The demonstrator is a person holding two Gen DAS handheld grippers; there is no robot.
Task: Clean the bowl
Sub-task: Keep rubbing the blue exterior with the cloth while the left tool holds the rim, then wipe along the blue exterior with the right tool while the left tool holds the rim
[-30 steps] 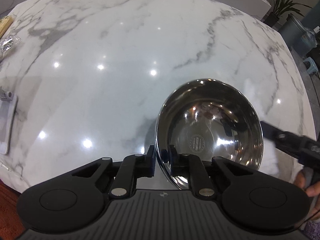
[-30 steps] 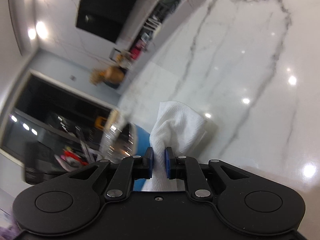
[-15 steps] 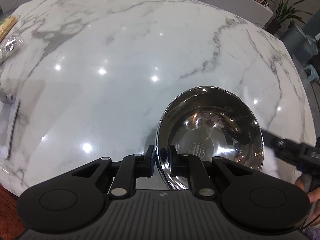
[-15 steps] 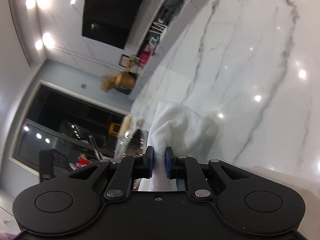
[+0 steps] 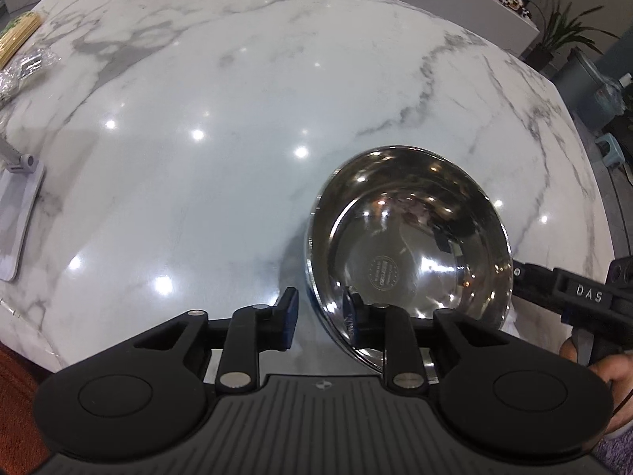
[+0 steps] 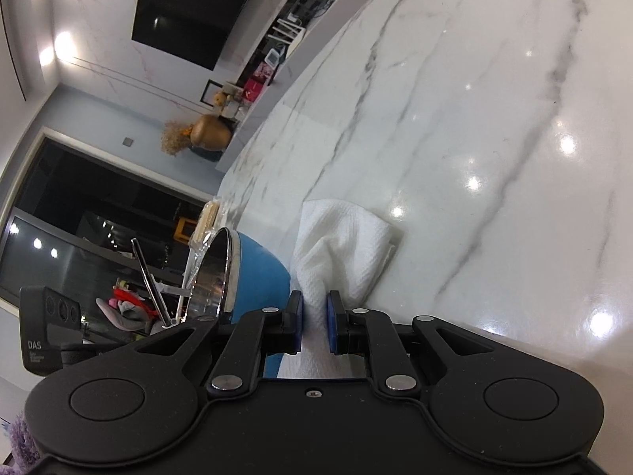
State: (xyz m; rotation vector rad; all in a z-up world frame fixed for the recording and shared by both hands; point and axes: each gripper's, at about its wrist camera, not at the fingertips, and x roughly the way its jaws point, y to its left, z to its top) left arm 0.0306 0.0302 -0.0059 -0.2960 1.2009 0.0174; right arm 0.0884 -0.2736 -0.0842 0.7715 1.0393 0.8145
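A steel bowl with a blue outside sits on the marble table. My left gripper has its jaws apart on either side of the bowl's near rim, one finger inside and one outside. My right gripper is shut on a white paper towel that lies on the table beside the bowl. The right gripper's body shows at the bowl's right side in the left wrist view.
A grey phone stand lies at the table's left edge. A plastic bag and a pack of sticks lie at the far left. The table's right edge drops to a floor with a bin and a stool.
My left gripper's jaws have opened wider around the bowl's rim. The bowl has come into the right wrist view at the left. The right gripper still holds the towel.
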